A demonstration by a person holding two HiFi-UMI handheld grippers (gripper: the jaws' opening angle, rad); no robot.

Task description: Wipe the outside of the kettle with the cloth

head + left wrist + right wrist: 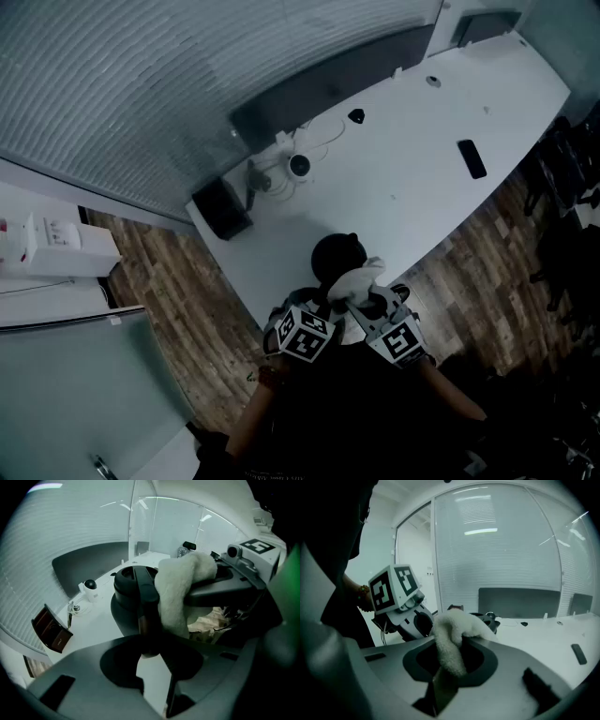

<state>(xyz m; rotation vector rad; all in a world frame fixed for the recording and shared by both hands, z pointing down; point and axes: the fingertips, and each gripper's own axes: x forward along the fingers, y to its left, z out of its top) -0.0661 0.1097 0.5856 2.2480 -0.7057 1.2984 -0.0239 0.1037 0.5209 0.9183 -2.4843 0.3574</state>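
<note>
The black kettle (pixel 334 254) stands near the front edge of the white table (pixel 412 187). Seen from the left gripper view, the kettle (pixel 125 588) has its dark handle (pixel 147 611) running down into the cutout between the jaws of my left gripper (pixel 151 645), which is closed round it. The white fluffy cloth (pixel 360 279) lies over the kettle's near side. My right gripper (pixel 449 663) is shut on the cloth (pixel 451 634), which bunches up out of its jaws. The right gripper's body (pixel 225 583) shows in the left gripper view, pressing the cloth (pixel 177 592) onto the kettle.
A black box (pixel 221 208) sits at the table's left end, a small white camera with cables (pixel 296 166) behind the kettle. A black phone (pixel 472 158) and small dark items (pixel 356 116) lie further right. Wooden floor borders the table; a blind-covered glass wall stands behind.
</note>
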